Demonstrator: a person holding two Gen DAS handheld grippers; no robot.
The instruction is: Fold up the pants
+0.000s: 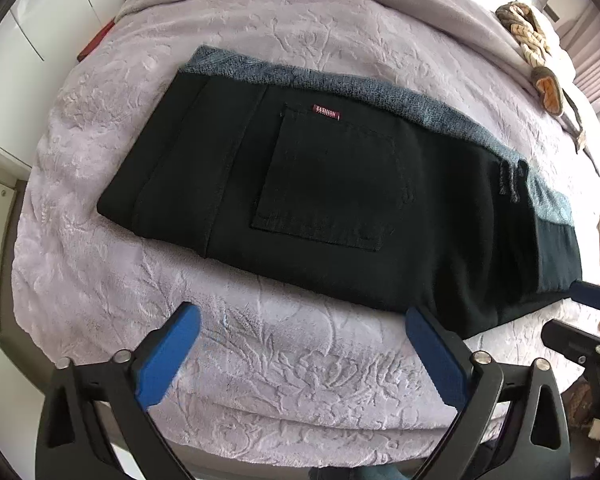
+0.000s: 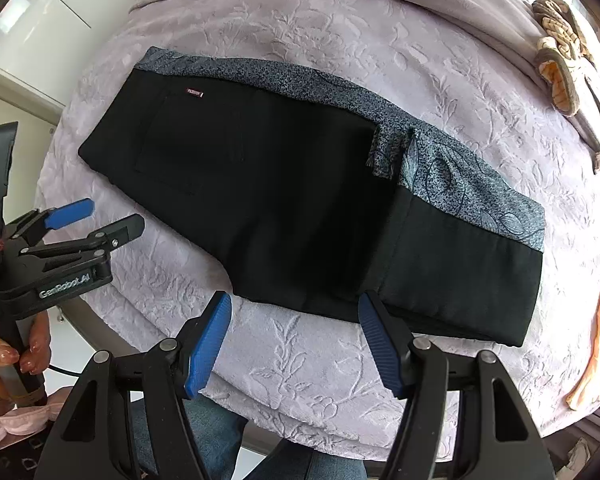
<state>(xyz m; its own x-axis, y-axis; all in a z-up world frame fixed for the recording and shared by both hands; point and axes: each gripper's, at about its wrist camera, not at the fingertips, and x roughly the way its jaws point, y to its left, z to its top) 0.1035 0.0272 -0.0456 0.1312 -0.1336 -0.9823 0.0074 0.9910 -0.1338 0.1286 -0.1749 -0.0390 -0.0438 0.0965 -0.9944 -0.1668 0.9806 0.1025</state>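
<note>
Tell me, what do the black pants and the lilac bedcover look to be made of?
Black pants: seemingly a matte woven cloth, denim-like, with stitched pocket seams; grey speckled lining shows along the edge. Lilac bedcover: looks like soft plush fleece, embossed with a raised leaf pattern.

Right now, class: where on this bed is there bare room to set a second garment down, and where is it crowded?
Free: the blanket strip between the folded pants and the near edge, though both tongs hover there, and the band beyond the pants' patterned edge. Crowded: the far right corner, where slippers lie.
</note>
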